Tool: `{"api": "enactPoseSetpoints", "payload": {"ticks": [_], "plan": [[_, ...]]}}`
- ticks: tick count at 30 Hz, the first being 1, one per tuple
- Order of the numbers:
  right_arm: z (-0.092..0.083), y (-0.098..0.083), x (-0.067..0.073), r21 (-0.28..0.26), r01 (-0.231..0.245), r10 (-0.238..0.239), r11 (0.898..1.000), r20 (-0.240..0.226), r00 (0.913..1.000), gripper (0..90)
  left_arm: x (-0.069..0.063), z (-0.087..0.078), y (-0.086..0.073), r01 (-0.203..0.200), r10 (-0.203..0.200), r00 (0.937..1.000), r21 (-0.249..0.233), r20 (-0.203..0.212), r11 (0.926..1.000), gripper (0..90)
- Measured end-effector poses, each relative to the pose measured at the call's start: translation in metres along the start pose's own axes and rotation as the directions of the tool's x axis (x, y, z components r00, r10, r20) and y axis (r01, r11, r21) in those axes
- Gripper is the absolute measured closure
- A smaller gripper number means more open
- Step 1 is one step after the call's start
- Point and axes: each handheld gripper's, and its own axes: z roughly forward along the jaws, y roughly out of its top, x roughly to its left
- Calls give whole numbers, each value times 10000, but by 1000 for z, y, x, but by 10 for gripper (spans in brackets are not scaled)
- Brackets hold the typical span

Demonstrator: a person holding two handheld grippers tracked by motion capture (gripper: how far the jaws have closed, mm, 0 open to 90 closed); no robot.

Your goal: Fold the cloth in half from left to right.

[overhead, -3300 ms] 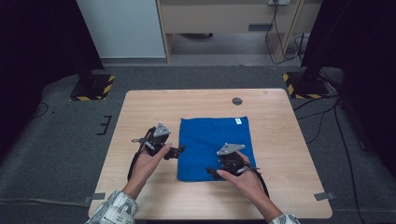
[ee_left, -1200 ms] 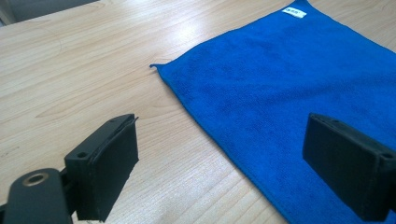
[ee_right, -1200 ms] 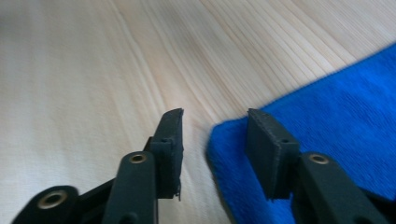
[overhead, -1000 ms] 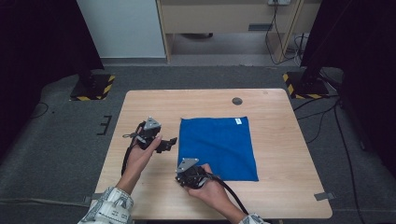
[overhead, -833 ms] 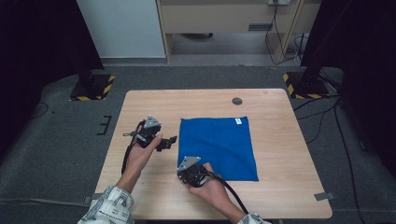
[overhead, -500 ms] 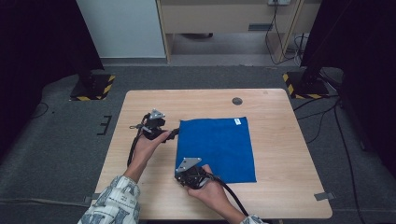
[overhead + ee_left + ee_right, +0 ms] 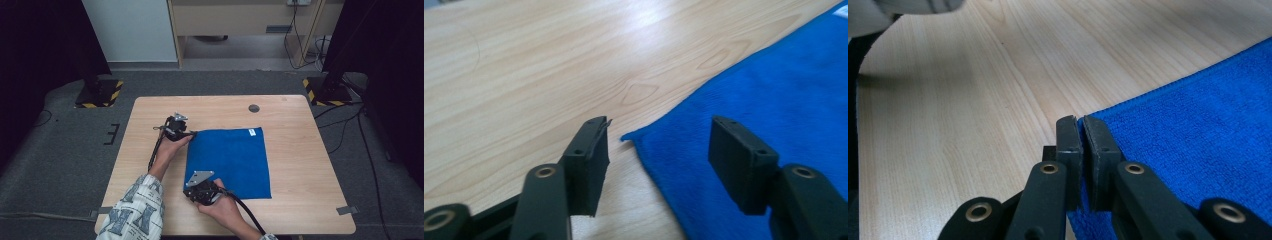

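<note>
With cloth (image 7: pixel 774 110) corner between left gripper (image 7: pixel 656 150) jaws

Left gripper (image 7: pixel 192 133): black body, grey three-cornered plate on top, black cable trailing.
Right gripper (image 7: pixel 189 194): same build (brass-coloured rivets on the black jaws).
Sleeve (image 7: pixel 134 212): pale, patterned with dark lettering.

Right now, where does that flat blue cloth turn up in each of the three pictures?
High view: the flat blue cloth lies spread on the pale wooden table, right of centre, its white tag at the far right corner.
Left gripper view: it covers the right side, one corner between the open jaws.
Right gripper view: it covers the right side, its corner pinched in the shut jaws.
Shared landmark: the cloth's hemmed edge against the wood grain.
</note>
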Motion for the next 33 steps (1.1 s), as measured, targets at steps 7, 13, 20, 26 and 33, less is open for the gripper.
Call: {"api": "enactPoseSetpoints", "payload": {"ticks": [7,13,20,26,33], "plan": [[3,-3,2,105,40,-40,9999,-33,10000,866,11,12,-9,262,-256,9995,270,-205,9993,455],[3,-4,3,107,-40,41,9999,-109,9999,865,12,17,-11,288,-286,9995,117,-167,9995,455],[4,-5,4,168,-48,49,9998,-29,10000,866,2,18,-9,-146,141,9992,120,386,9998,714],[3,-2,4,156,-79,79,9998,9,10000,866,8,15,-9,400,-403,9976,75,556,9992,890],[0,-1,6,7,-90,90,10000,143,9999,866,12,3,-3,579,-562,9966,-266,603,9980,894]]}}
